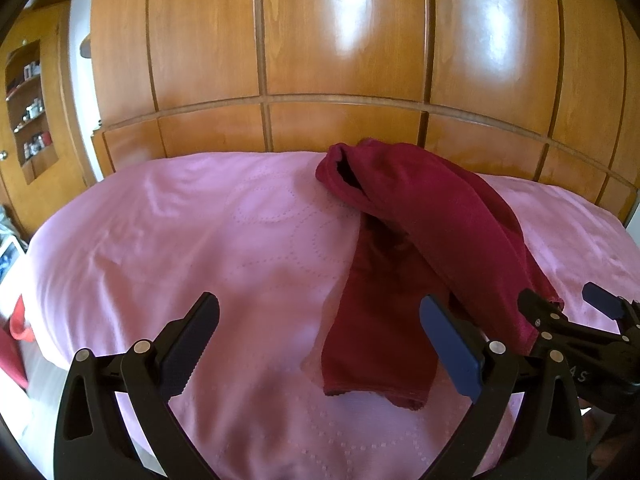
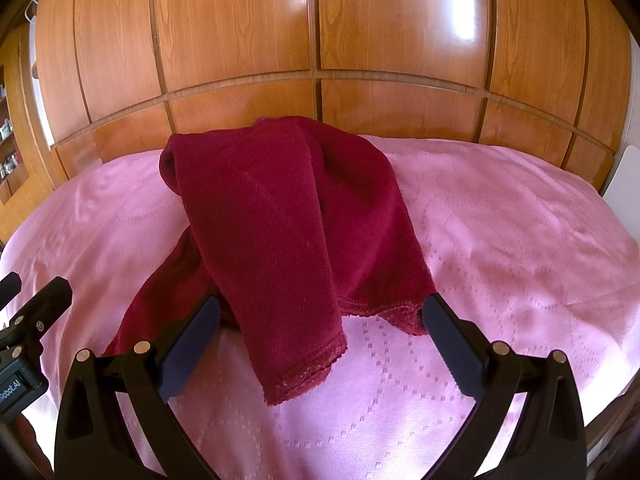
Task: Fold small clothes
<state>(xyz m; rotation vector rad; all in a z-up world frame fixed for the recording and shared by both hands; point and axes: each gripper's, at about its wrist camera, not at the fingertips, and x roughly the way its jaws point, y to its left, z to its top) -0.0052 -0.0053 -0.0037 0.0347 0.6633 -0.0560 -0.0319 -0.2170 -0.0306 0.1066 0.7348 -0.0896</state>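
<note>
Pink quilted bedspread (image 2: 500,240) fills the lower frame beneath a glossy wooden wardrobe (image 2: 320,40); a dark red garment (image 2: 280,208) lies rumpled at centre, one lace-hemmed flap draped toward the camera; the right gripper (image 2: 320,312) gapes wide around it, gripping nothing; the left gripper (image 1: 320,320) is spread wide beside the garment's lower edge.

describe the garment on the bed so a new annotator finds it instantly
Start at the glossy wooden headboard, then drop to the pink bedspread in front of it. The dark red garment lies crumpled mid-bed, the only item on the cover, with a scalloped lace hem nearest the camera.
</note>
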